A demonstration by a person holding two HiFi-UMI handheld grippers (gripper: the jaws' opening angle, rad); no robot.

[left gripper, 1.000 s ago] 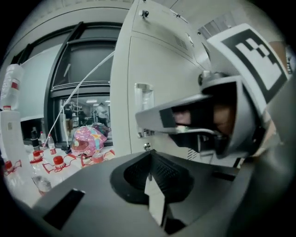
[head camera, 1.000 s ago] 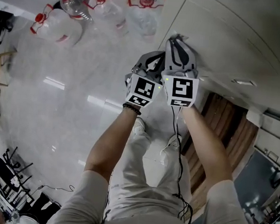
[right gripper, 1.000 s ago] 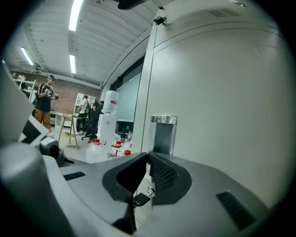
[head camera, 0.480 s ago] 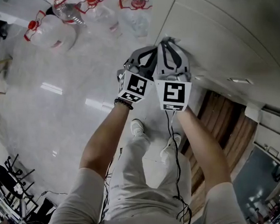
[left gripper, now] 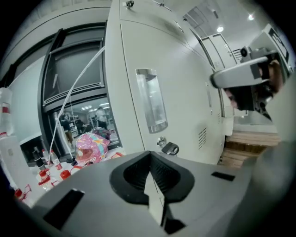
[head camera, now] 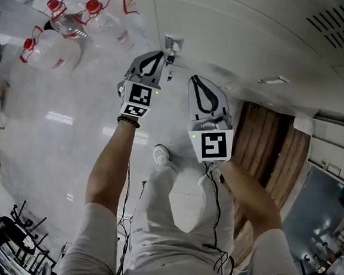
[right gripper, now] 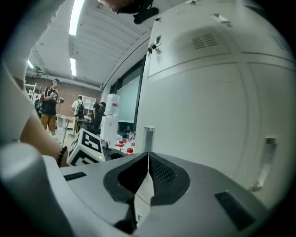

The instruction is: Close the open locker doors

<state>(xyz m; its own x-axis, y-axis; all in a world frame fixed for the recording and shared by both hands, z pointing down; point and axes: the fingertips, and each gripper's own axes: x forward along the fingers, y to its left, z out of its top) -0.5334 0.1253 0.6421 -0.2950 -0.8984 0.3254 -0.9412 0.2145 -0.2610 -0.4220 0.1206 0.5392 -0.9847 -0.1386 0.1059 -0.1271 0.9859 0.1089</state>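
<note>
Several white locker doors (head camera: 247,33) stand just ahead of both grippers. Left gripper (left gripper: 149,157): jaws together, empty, tips near a door edge. Right gripper (right gripper: 148,157): jaws have just been closing, now together, nothing between. Metal handle (left gripper: 151,99) ahead of left tips, small latch (left gripper: 169,148) below it.

White T-shirt (head camera: 94,241), pale trousers (head camera: 170,223), white shoes (head camera: 161,156), black bead bracelet (head camera: 127,121); grey left gripper (head camera: 162,54) and right gripper (head camera: 194,79) each bear a black-and-white marker cube (head camera: 138,100); black cable (head camera: 217,216) trails.
</note>
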